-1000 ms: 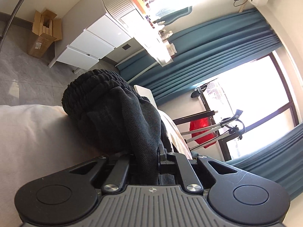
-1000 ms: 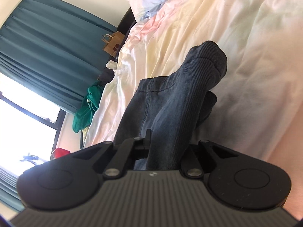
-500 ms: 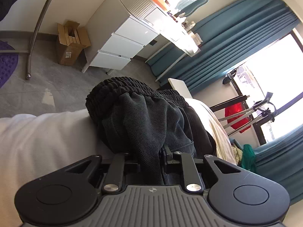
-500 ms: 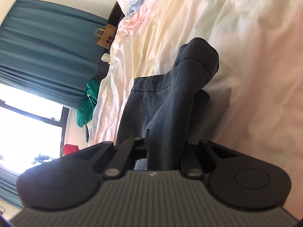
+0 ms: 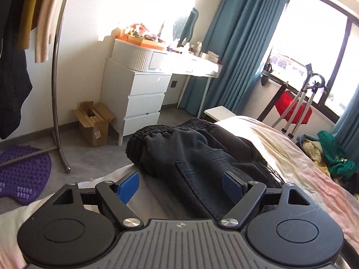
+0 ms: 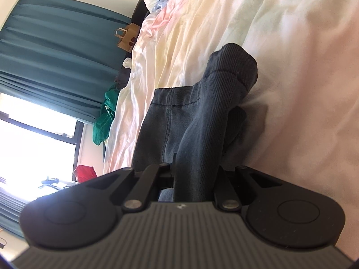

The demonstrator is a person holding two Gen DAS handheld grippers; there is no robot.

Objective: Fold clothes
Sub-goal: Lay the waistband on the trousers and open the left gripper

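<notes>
Left wrist view: one dark trousers [image 5: 197, 154], two blue pads [image 5: 128, 187].

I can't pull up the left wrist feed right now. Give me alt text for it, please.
The left gripper has its blue-padded jaws wide open and holds nothing, with the dark trousers lying on the bed just ahead, elastic waistband toward the bed's far edge. Beyond are a white chest of drawers, a cardboard box and teal curtains.
</notes>
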